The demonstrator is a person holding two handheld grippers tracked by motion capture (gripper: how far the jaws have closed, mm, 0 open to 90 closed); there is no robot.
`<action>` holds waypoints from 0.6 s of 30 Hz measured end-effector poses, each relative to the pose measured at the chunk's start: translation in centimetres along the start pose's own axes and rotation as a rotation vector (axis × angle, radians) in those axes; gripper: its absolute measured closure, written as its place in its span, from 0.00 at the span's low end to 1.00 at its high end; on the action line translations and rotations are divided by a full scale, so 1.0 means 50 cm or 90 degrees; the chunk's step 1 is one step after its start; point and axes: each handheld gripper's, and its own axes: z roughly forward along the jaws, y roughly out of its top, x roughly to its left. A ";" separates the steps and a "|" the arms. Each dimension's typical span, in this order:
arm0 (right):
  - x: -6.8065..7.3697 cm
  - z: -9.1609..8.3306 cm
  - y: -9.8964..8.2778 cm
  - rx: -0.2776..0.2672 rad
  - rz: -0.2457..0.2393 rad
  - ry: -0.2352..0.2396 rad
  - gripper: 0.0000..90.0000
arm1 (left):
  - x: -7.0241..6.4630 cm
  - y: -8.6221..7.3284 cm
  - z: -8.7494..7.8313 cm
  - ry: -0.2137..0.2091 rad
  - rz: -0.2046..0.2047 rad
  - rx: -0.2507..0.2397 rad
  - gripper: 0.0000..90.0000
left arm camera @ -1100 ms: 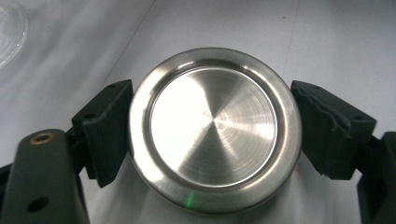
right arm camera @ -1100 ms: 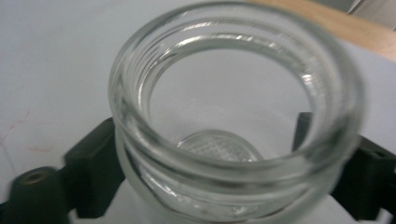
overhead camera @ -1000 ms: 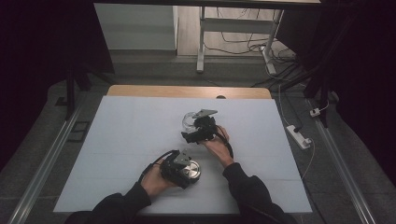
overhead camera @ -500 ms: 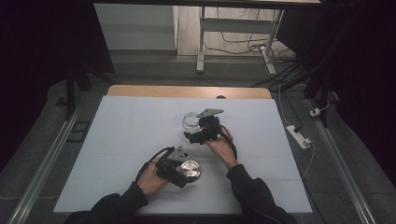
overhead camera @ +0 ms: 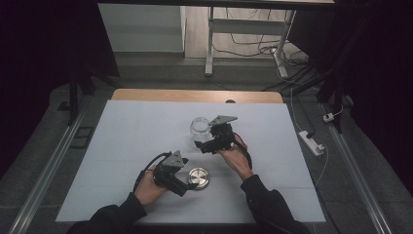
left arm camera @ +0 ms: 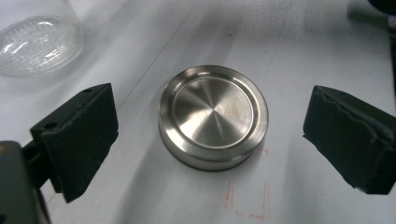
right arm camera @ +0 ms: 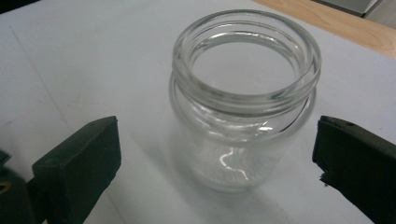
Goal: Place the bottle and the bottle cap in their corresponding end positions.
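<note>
Both grippers, left gripper [left arm camera: 210, 135] and right gripper [right arm camera: 215, 163], have just been opening; jaws stand apart, gripping nothing. Lift straight clear of the round brushed-steel lid [left arm camera: 213, 116] and the clear glass jar [right arm camera: 243, 98], probably both freed.

The high view looks down on the desk [overhead camera: 122, 146] from far; both gripper views look closely at its surface.

A white sheet [overhead camera: 146, 146] covers the wooden bench [overhead camera: 160, 95]. Grey floor [overhead camera: 160, 68] lies beyond, with a metal frame [overhead camera: 210, 44], cables [overhead camera: 253, 46] and a power strip [overhead camera: 311, 141]; the edges are dark.
</note>
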 end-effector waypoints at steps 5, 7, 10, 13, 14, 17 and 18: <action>0.004 -0.016 -0.007 -0.001 0.000 0.009 0.01 | 0.003 -0.005 -0.018 -0.006 -0.008 -0.007 0.03; 0.006 -0.022 -0.008 0.003 0.008 0.020 0.01 | 0.003 -0.008 -0.022 -0.010 -0.014 -0.009 0.02; 0.011 -0.028 -0.011 0.015 0.023 0.039 0.01 | 0.006 -0.012 -0.028 -0.021 -0.020 -0.007 0.01; 0.022 -0.037 -0.013 0.021 0.021 0.048 0.01 | 0.007 -0.015 -0.034 -0.031 -0.030 -0.013 0.00; 0.026 -0.040 -0.014 0.024 0.016 0.046 0.00 | 0.007 -0.016 -0.036 -0.031 -0.032 -0.016 0.00; 0.035 -0.049 -0.016 0.029 0.015 0.029 0.00 | 0.008 -0.018 -0.041 -0.038 -0.042 -0.024 0.00; 0.036 -0.051 -0.018 0.027 0.022 0.035 0.00 | 0.009 -0.019 -0.043 -0.040 -0.045 -0.027 0.00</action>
